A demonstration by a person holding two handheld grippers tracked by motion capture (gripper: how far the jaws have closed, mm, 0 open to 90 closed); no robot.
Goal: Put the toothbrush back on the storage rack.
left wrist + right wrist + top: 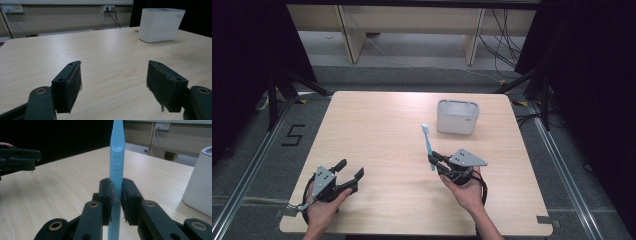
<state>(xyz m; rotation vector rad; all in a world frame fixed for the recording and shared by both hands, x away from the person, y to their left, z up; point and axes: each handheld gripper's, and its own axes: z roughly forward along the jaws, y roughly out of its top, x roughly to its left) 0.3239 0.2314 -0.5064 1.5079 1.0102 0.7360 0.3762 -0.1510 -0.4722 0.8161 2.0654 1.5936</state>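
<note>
A light blue toothbrush (428, 145) stands up from my right gripper (435, 161), whose jaws are shut on its ribbed handle (115, 182). Its head points toward the far side of the table, just left of a white holder box (457, 116). My right gripper (116, 195) hovers right of the table's middle. The white holder box (200, 187) stands close on its right. My left gripper (350, 171) rests near the front left corner, jaws wide open with nothing between them (113, 85). The white holder box (160, 24) lies far ahead of it.
The wooden table (377, 130) has rounded corners and bare wood between the two hands. Desk legs and cables lie on the floor beyond its far edge. Dark curtains hang on both sides.
</note>
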